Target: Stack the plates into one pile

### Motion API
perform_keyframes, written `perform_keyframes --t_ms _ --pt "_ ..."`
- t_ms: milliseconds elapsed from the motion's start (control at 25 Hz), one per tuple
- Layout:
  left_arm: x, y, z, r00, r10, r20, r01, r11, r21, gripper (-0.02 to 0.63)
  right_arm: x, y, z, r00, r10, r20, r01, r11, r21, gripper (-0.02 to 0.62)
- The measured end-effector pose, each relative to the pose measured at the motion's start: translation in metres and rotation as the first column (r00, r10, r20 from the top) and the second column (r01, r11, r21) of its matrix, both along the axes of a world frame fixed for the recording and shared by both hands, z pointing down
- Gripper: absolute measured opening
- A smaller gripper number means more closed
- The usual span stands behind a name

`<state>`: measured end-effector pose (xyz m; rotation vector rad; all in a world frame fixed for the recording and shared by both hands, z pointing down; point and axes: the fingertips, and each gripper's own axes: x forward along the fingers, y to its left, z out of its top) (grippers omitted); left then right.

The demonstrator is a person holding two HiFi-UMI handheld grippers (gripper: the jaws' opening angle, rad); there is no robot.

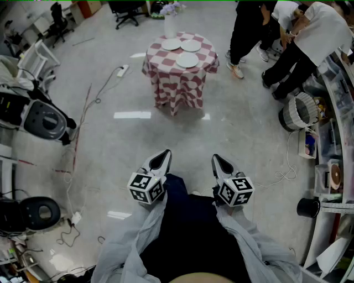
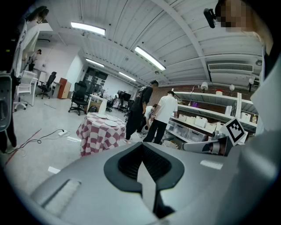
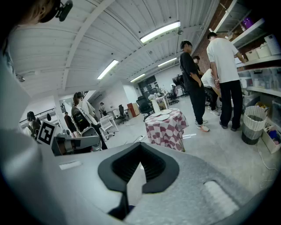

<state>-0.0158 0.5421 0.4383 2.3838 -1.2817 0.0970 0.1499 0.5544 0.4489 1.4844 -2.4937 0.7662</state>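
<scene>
Far ahead stands a small round table (image 1: 166, 83) under a red-and-white checked cloth. Three white plates lie apart on it: one at the back left (image 1: 171, 44), one at the back right (image 1: 191, 46), one nearer me (image 1: 187, 60). A white vase (image 1: 171, 25) with flowers stands behind them. My left gripper (image 1: 164, 155) and right gripper (image 1: 217, 160) are side by side close to my body, well short of the table. Both are shut with nothing between the jaws. The table (image 2: 99, 134) (image 3: 167, 129) shows small in both gripper views.
Several people (image 1: 287, 44) stand at the shelves (image 1: 337, 138) to the back right, beside a wire basket (image 1: 298, 110). A power strip (image 1: 123, 70) and cables lie on the floor left of the table. Grey machines (image 1: 38, 119) and office chairs (image 1: 127, 11) line the left and back.
</scene>
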Motion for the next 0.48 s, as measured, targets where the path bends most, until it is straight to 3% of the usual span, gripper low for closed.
perform_keyframes --t_ms 480 --pt "0.022 0.019 0.000 0.999 -0.026 0.037 0.026 1.000 0.008 0.014 0.018 0.015 0.004 1.000 -0.022 0.014 0.022 1.000 0.004 0.000"
